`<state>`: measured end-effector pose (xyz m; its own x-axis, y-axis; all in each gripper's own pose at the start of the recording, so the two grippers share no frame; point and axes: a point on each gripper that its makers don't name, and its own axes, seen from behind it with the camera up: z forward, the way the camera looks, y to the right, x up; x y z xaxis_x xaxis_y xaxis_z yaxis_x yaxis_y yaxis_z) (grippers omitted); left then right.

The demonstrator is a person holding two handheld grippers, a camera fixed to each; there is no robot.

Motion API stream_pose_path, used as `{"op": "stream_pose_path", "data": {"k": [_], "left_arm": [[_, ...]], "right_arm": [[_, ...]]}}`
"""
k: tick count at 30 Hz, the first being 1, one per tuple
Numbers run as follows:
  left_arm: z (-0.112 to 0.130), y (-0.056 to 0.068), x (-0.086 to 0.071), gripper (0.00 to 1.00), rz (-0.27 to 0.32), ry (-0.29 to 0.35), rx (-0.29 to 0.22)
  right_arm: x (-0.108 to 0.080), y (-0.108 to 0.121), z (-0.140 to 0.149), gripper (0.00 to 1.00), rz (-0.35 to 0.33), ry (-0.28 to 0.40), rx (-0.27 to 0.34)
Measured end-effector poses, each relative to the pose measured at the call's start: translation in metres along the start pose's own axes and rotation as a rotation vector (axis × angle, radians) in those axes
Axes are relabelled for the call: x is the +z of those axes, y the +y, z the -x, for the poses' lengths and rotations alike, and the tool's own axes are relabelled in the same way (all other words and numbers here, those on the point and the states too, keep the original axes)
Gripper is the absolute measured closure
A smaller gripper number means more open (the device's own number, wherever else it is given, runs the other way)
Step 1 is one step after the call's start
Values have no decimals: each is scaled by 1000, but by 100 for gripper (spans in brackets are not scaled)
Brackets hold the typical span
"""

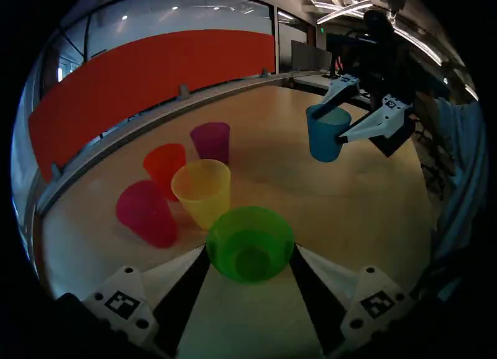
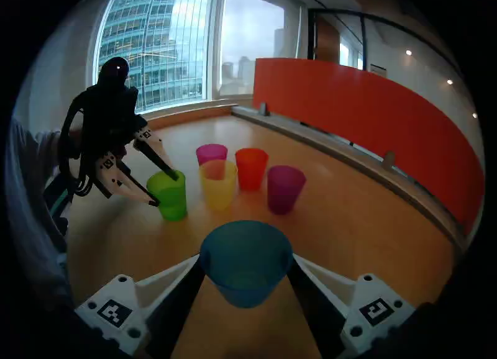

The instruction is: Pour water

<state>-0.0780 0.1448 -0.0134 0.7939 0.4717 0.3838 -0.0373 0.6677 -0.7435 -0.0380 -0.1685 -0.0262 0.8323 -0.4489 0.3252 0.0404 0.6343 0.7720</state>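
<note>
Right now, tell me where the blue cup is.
The blue cup is clamped in the right gripper; in the left gripper view it is upper right, apart from the purple cup.

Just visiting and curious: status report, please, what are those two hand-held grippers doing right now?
Left hand-held gripper shut on green cup. Right hand-held gripper shut on blue cup. Both cups upright, apart, no pour yet. Four other cups stand alongside, not between.

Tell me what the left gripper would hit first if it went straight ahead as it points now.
Likely the yellow cup, just past the green cup the left gripper holds; depth is uncertain.
</note>
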Motion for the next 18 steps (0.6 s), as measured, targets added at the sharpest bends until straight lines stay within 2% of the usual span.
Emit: {"op": "stream_pose_path", "data": {"k": [3, 5, 6, 9, 18], "left_arm": [[2, -1, 0, 12, 0, -10, -6], [6, -1, 1, 1, 1, -26, -6], [8, -2, 1, 1, 1, -33, -6], [9, -2, 1, 0, -7, -39, 3], [11, -4, -7, 0, -17, -36, -18]], "right_arm": [[0, -1, 0, 8, -1, 0, 0], [1, -1, 0, 8, -1, 0, 0], [1, -1, 0, 8, -1, 0, 0], [1, -2, 2, 8, 1, -1, 0], [10, -6, 13, 8, -7, -9, 18]]}}
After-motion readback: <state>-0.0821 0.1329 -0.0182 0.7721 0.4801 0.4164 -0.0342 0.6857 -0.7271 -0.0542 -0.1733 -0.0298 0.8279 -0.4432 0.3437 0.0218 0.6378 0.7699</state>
